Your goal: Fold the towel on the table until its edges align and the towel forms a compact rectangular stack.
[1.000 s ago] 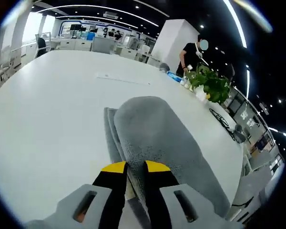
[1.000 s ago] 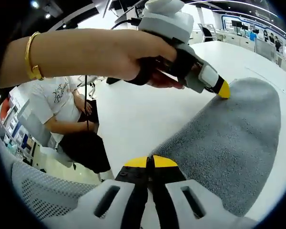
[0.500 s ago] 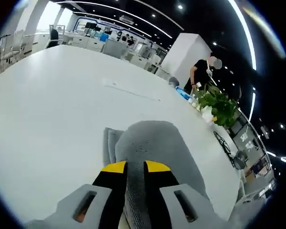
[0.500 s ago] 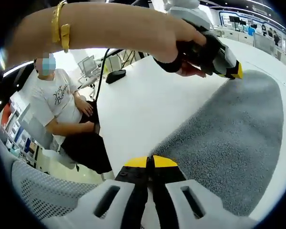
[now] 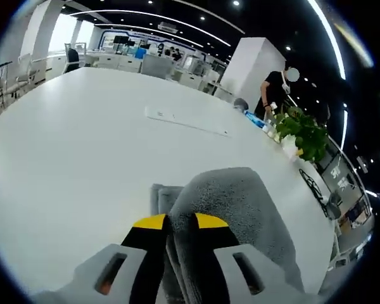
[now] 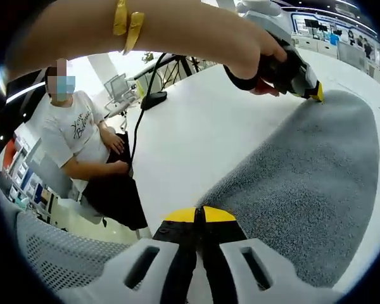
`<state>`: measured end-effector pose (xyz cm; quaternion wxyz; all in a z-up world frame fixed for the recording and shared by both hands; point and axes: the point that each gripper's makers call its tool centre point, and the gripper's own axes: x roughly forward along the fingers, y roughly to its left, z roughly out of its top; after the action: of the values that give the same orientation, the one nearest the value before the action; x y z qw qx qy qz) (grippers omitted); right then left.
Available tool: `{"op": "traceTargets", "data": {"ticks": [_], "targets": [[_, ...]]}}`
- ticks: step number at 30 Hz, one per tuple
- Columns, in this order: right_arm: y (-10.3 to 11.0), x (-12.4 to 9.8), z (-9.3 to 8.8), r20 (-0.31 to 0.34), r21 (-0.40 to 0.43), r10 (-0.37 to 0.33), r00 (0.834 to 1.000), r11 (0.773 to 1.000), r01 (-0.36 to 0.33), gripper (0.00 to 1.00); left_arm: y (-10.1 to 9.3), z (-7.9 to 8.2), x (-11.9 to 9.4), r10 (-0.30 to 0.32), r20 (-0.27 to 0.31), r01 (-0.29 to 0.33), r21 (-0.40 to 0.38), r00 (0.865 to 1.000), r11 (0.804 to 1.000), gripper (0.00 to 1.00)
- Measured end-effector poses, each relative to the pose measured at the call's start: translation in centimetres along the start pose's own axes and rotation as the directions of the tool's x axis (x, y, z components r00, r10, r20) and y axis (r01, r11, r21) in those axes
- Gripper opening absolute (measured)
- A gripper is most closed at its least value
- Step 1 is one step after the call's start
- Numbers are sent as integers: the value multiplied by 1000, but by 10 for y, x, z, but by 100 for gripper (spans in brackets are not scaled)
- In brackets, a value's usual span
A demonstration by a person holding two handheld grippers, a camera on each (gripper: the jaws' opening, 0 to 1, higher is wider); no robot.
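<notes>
Jaws of left gripper (image 5: 175, 221) pinching one edge of the single grey towel (image 5: 234, 209); jaws of right gripper (image 6: 199, 214) pressed together on another edge of it. Towel lifted in a fold over the white counter (image 5: 82, 139), lower layers lying flat beneath. One hand (image 6: 240, 44) with two gold bangles (image 6: 126, 16). One potted plant (image 5: 302, 130). One seated person (image 6: 82, 145) beside the counter.

Towel (image 5: 231, 209) on table (image 5: 76, 145) (plant (image 5: 302, 130) behind)
</notes>
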<state>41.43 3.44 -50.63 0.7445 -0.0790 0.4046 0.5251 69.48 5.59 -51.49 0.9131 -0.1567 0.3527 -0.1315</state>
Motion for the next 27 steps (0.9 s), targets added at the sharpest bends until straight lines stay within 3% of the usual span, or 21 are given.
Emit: {"op": "traceTargets", "data": {"ticks": [3, 7, 8, 13, 15, 19, 21, 22, 27], "targets": [[0, 1, 0, -10, -23, 1, 1000, 1000, -1, 0, -4, 2, -1, 1, 7, -1, 5, 1000, 1000, 11], [0, 0, 0, -12, -35, 0, 1000, 999, 0, 0, -20, 1, -11, 42, 4, -42, 78, 999, 996, 8], [0, 0, 0, -9, -26, 0, 1000, 1000, 0, 0, -17, 2, -11, 55, 1, -55, 102, 998, 993, 7], [1, -1, 0, -3, -25, -8, 1000, 1000, 8, 0, -24, 19, -21, 93, 86, -111, 227, 992, 968, 6], [1, -1, 0, -6, -34, -8, 1000, 999, 8, 0, -26, 29, -23, 94, 140, -136, 325, 986, 936, 5], [1, -1, 0, -10, -36, -2, 1000, 999, 2, 0, -32, 26, -37, 153, 175, -215, 432, 973, 876, 4], [1, 1, -1, -12, -37, -1, 1000, 999, 1, 0, -25, 21, -35, 184, 155, -238, 504, 971, 830, 5], [1, 1, -1, -12, -40, -2, 1000, 999, 1, 0, -22, 14, -33, 184, 123, -221, 522, 975, 824, 5], [2, 0, 1, -3, -38, 8, 1000, 999, -8, 0, -12, 0, -21, 171, 84, -191, 456, 982, 870, 10]]}}
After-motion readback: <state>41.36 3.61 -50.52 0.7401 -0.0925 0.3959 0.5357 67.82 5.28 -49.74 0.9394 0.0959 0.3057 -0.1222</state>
